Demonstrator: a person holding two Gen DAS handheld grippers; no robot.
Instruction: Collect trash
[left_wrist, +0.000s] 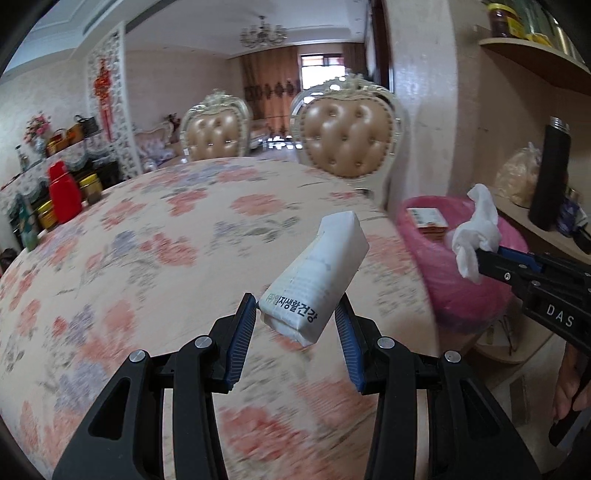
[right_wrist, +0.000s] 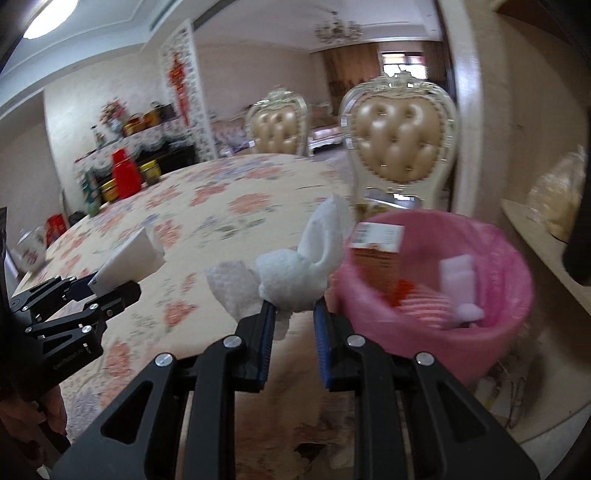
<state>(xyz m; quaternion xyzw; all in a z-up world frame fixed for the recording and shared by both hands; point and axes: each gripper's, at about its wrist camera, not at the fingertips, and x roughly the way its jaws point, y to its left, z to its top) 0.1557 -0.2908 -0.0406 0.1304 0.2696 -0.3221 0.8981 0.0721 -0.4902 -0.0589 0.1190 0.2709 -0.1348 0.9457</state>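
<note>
Two pieces of trash are in the air, one per gripper. The white packet (left_wrist: 314, 277) with black lettering is pinched by its near end between the narrowed pads of the left gripper (left_wrist: 299, 317), its far end jutting forward and up over the flowered desk (left_wrist: 147, 240). The crumpled tissue (right_wrist: 295, 273) is squeezed in the right gripper (right_wrist: 293, 314), whose jaws are nearly closed on it, loose ends flopping to both sides.

Both are held clear of the desk, most likely so they can be carried to the one pink bin (right_wrist: 443, 325), which sits just ahead and right of the right gripper, beyond the desk's edge. It already holds a box and some wrappers. Two padded chairs (left_wrist: 347, 136) stand behind the desk.
</note>
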